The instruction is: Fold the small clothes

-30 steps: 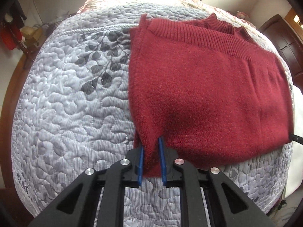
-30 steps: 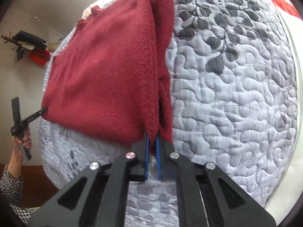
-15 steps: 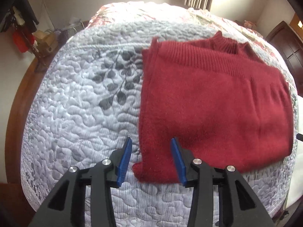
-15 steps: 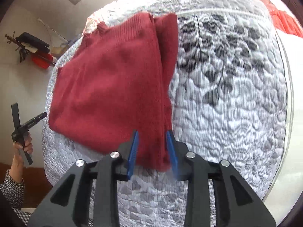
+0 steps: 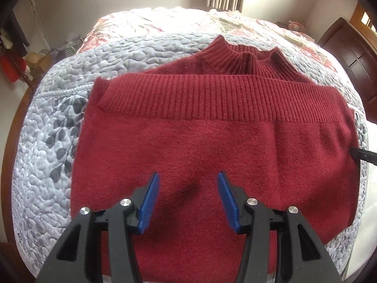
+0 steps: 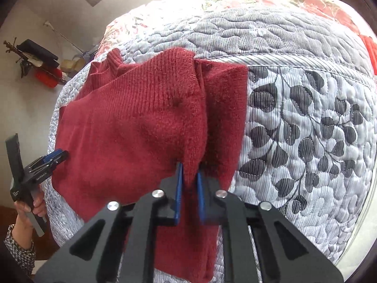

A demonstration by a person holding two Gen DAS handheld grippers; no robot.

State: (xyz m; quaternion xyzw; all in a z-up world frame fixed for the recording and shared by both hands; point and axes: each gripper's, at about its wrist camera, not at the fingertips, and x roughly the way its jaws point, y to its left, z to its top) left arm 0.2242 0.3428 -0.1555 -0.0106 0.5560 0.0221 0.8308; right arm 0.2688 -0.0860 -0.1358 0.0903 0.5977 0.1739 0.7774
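My right gripper [image 6: 188,176] pinches a raised fold of the red sweater [image 6: 132,127] on the quilt [image 6: 294,122]; far left, my left gripper [image 6: 55,156] touches its edge.

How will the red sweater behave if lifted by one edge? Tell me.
Likely floppy: the red sweater bunches into a ridge where the right gripper pinches it. Probably not slippery: fuzzy knit on a textured quilt should grip.

We see a fuzzy red knit sweater [image 5: 212,146], ribbed at hem and collar, on a puffy stitched cloth quilt [image 6: 294,122]; at six o'clock our left hand-held gripper [image 5: 188,198] shows matt black plastic, ridged blue pads [image 5: 148,202] and shiny metal screws.
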